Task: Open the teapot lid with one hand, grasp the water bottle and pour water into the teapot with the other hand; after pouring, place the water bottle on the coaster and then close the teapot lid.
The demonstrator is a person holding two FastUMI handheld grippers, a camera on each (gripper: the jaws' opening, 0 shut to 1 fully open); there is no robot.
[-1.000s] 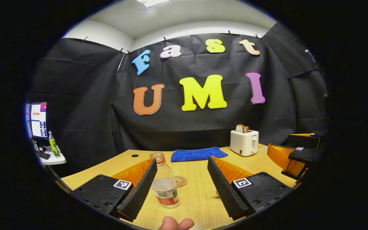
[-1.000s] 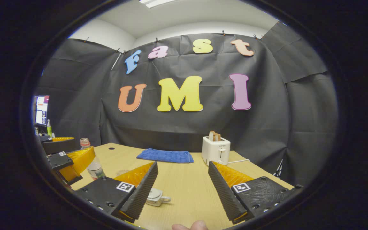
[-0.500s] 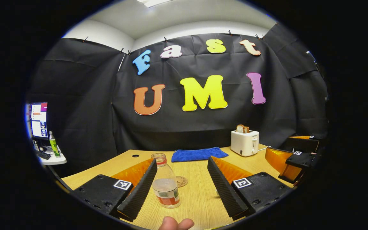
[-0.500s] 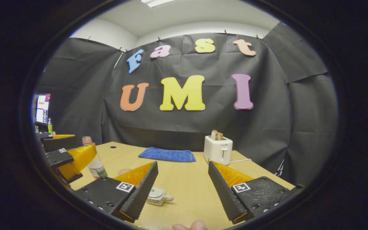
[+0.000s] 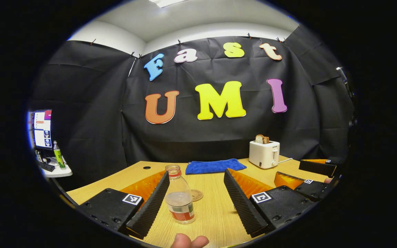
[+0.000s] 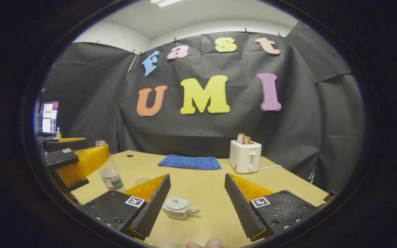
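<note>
Both grippers hang with jaws spread: the left gripper [image 5: 196, 203] brackets the uncapped bottle [image 5: 179, 196] on the worktop [image 5: 215, 210], the right gripper [image 6: 196, 203] faces the teapot [image 6: 179, 207]. The bottle looks light and squeezable; grip mid-label.

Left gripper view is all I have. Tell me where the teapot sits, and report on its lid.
Observer: In the right gripper view, the small white ceramic teapot stands on the wooden table, between the open fingers of the right gripper and nearer the left one.
Operator: Now the lid.
Observer: The lid is on the pot, closed.
Operator: Give me the handle's direction.
Observer: The handle points to the right of that view.
</note>
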